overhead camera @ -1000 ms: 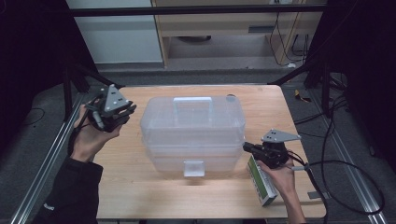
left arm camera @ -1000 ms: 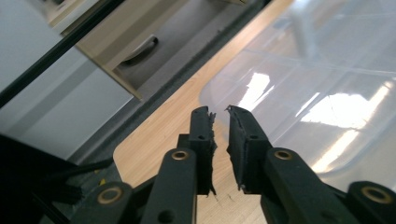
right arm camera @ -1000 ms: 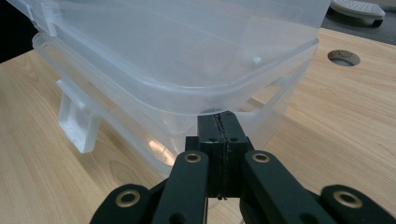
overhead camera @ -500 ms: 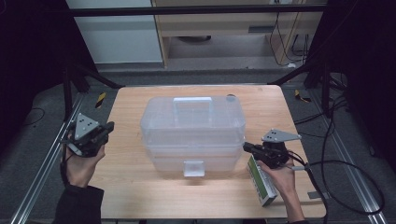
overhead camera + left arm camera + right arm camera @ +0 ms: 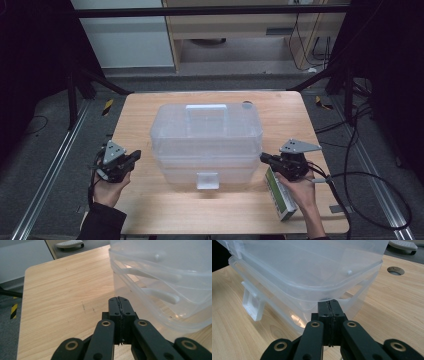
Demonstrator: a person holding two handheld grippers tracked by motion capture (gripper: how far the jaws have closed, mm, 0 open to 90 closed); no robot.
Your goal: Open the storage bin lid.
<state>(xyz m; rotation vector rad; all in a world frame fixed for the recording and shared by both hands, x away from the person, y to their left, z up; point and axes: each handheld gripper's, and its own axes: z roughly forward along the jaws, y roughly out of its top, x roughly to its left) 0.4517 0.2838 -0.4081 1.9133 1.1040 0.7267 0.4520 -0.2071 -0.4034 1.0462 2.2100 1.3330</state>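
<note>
Both grippers, left (image 5: 134, 156) and right (image 5: 265, 158), sit with jaws closed and empty on either side of the plastic box (image 5: 206, 137), probably set to work its lid.

Light wood counter (image 5: 150, 117), rounded corners, cable hole (image 5: 246, 105) near far right. Clear plastic storage box (image 5: 206, 135) sat on it at ctr, latch toward near edge. Green-white carton (image 5: 280, 197) lay flat at near right, just beside box.

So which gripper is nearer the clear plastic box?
Right. The right gripper sits at the clear plastic box, by its lower right corner; the left gripper is beside its left side, a gap apart.
</note>
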